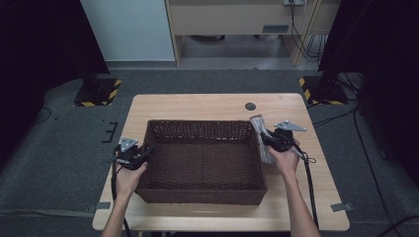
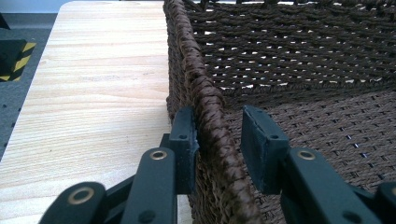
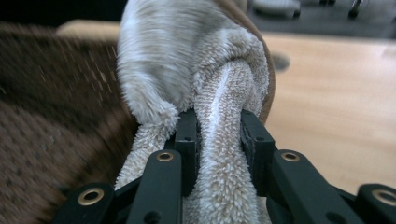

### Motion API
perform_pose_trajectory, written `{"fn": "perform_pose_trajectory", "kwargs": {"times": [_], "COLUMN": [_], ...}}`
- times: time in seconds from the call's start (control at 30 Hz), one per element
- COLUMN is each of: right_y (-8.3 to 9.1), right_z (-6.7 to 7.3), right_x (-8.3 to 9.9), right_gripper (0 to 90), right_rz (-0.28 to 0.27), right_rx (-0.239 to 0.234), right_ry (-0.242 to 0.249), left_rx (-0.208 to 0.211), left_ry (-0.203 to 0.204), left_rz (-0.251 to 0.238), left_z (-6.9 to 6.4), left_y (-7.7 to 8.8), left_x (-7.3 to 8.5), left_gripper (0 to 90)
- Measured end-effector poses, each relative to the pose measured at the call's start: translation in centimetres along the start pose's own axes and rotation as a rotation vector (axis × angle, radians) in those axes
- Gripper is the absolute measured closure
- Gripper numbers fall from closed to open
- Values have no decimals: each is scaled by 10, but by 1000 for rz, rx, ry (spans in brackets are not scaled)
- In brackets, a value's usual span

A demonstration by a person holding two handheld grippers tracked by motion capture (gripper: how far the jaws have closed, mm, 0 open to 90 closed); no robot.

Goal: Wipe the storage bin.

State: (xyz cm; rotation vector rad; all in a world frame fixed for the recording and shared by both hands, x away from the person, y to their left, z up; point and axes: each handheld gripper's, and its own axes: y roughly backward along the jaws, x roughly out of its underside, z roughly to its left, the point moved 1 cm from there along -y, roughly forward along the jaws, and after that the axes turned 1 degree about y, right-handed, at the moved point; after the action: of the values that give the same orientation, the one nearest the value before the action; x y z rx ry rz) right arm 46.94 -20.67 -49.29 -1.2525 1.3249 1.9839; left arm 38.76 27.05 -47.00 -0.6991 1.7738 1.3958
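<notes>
**Towel clamped at the basket's edge, rim straddled on the other side**

The right gripper [image 3: 218, 135] is seen with its jaws pressed together on a fold of a fluffy beige towel [image 3: 219, 93]; the pile bulges above the pads and more cloth hangs below them. From the high view, the towel [image 1: 260, 136] is held just at the right-hand wall of the brown woven basket [image 1: 202, 195], beside the right gripper [image 1: 269, 137]. The pinch on a bunched fold looks chosen so that the soft cloth is kept from slipping out while it is carried; a drop into the basket is judged to be the work in hand.

Across the basket, the left gripper [image 2: 218, 140] is set astride the plaited rim [image 2: 205, 93]. One jaw is laid against the outside of the rim, the other stands off on the inside, over the woven floor, with a clear gap left. So the jaws are apart, not clamped. The placement reads as a steadying hold being readied, so that the light basket is not shoved along the counter [image 2: 93, 93] when the towel arrives. In the high view the left gripper [image 1: 143, 153] is seen at the left wall.
</notes>
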Motion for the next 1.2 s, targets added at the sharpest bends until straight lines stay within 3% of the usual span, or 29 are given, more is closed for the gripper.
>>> {"fn": "perform_pose_trajectory", "kwargs": {"times": [0.03,0.07,0.13,0.23,0.37,0.43,0.6,0.77,0.83,0.9,0.97,1.07,1.2], "right_y": [-6,-10,-17,-24,-18,-9,36,69,71,65,54,43,29], "right_z": [1,1,1,-1,-4,-9,-19,-5,2,11,13,9,11], "right_x": [7,13,24,34,27,20,-11,-33,-34,-28,-18,-7,5], "right_gripper": [732,733,735,736,735,735,736,736,736,736,736,738,739], "right_rz": [57,72,88,117,128,87,-73,-175,-166,-116,-60,-70,6], "right_rx": [6,6,3,14,23,23,-12,-92,-126,-141,-105,-88,-38], "right_ry": [13,30,7,12,16,-6,-35,-2,4,22,48,-11,27], "left_rx": [0,0,0,1,3,0,-3,0,1,5,7,4,2], "left_ry": [1,2,2,4,8,6,2,4,3,4,5,3,1], "left_rz": [0,-3,-4,-4,-7,-5,-4,-7,-9,-12,-12,-11,-11], "left_z": [0,0,0,0,0,0,-1,0,0,0,0,0,0], "left_y": [0,0,0,0,0,0,0,0,0,0,0,-1,0], "left_x": [0,0,0,0,1,0,0,1,1,1,1,1,1], "left_gripper": [650,649,649,648,648,648,649,645,642,639,637,637,637]}}
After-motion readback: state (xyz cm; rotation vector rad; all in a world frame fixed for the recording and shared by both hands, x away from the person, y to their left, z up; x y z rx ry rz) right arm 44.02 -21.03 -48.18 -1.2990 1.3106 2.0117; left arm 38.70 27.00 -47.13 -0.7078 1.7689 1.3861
